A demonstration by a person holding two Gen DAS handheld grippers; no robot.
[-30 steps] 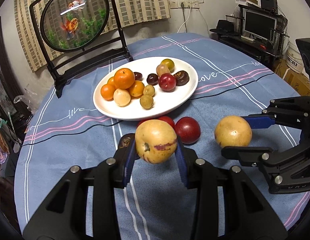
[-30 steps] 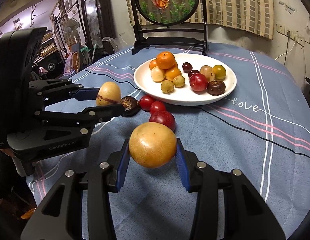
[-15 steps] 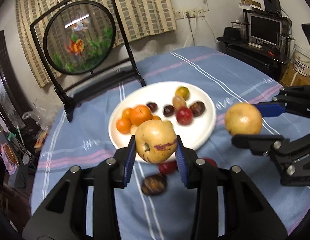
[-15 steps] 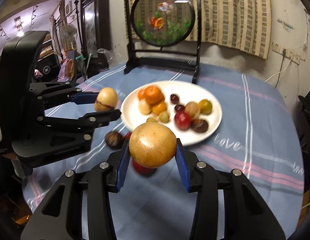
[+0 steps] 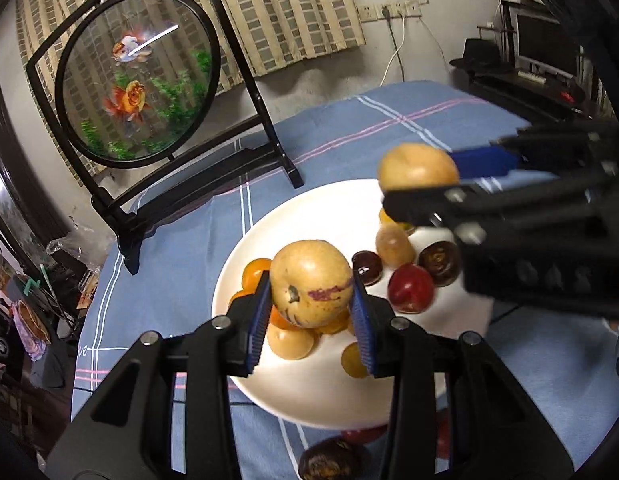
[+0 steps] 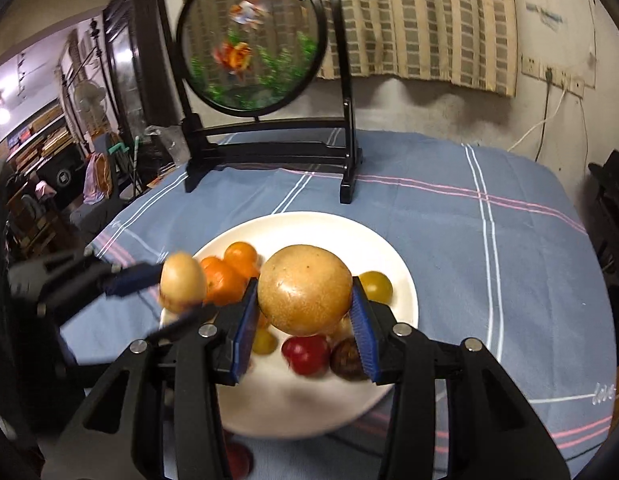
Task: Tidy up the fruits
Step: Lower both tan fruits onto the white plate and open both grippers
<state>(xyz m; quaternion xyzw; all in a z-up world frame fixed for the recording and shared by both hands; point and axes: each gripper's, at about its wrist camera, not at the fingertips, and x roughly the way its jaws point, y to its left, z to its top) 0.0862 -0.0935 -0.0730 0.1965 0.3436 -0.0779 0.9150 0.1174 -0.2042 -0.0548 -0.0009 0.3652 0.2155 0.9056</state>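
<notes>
1. Spreading wide under everything: blue striped tablecloth point(image 6: 489, 264), leaving bare cloth right of the plate.
2. Standing at the far edge: round goldfish screen point(image 6: 251, 40).
3. Lying mid-table: white plate point(image 5: 309, 216), offering bare room along its near rim.
4. Gripping a golden round fruit point(image 6: 304, 289) above the plate: right gripper point(image 6: 304, 320).
5. Clamping a purple-streaked yellow fruit point(image 5: 311, 283) over the oranges point(image 6: 229, 272): left gripper point(image 5: 311, 322).
6. Resting off the near rim: dark fruit point(image 5: 329, 460), possibly a passion fruit.

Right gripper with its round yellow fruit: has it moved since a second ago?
Yes. The right gripper has carried the round yellow fruit forward from over the bare tablecloth to above the white plate, toward the goldfish screen.
</notes>
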